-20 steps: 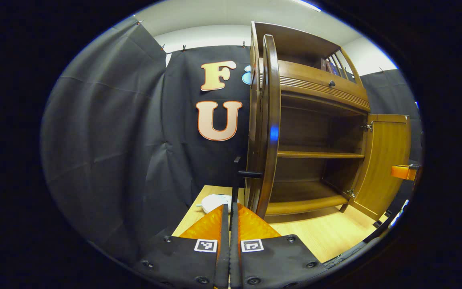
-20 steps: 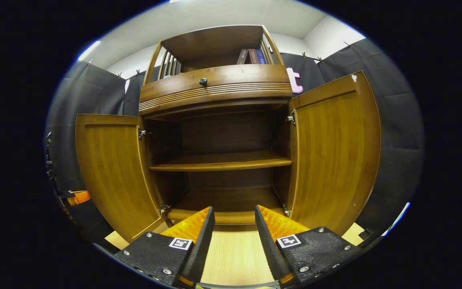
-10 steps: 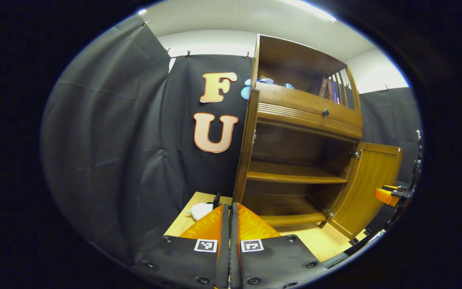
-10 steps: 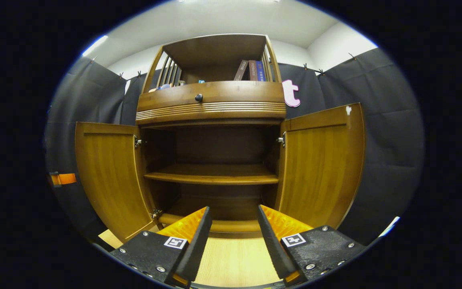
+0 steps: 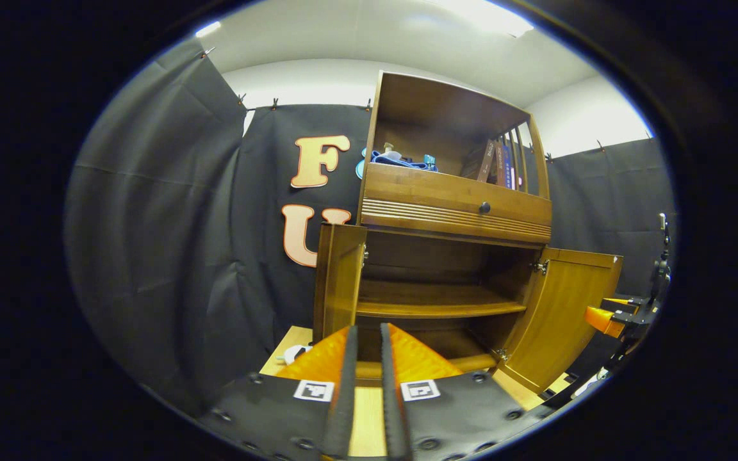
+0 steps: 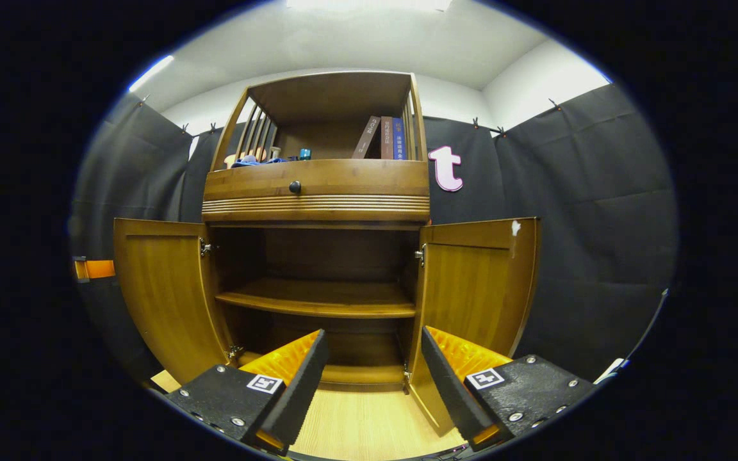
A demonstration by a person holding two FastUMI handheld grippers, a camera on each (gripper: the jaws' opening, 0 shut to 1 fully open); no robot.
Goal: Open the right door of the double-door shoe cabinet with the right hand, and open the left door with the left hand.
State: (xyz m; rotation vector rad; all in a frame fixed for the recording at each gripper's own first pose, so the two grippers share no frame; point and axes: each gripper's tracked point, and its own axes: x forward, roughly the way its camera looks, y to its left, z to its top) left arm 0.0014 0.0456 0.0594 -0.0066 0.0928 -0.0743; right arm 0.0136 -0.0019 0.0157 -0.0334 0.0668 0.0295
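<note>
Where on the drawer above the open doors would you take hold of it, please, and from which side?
Grip the small dark round knob at the middle of the drawer front. It stands proud of the flat wooden face, so a gripper would likely come straight in from the front, one finger on either side of it, then pull outward. Both doors below are swung wide, leaving that approach open.

I count one shoe cabinet [image 6: 318, 192] with two doors: the left door [image 6: 164, 288] and the right door [image 6: 471, 282], both swung open. Inside sits one shelf [image 6: 318, 299]. Above it is one drawer [image 6: 356, 182] with one knob [image 6: 295, 187]. On top stand three books [image 6: 382, 137]. One white object [image 5: 292, 353] lies on the tabletop [image 6: 356, 426]. My two claws: left claw [image 5: 365, 358], right claw [image 6: 369, 365].
</note>
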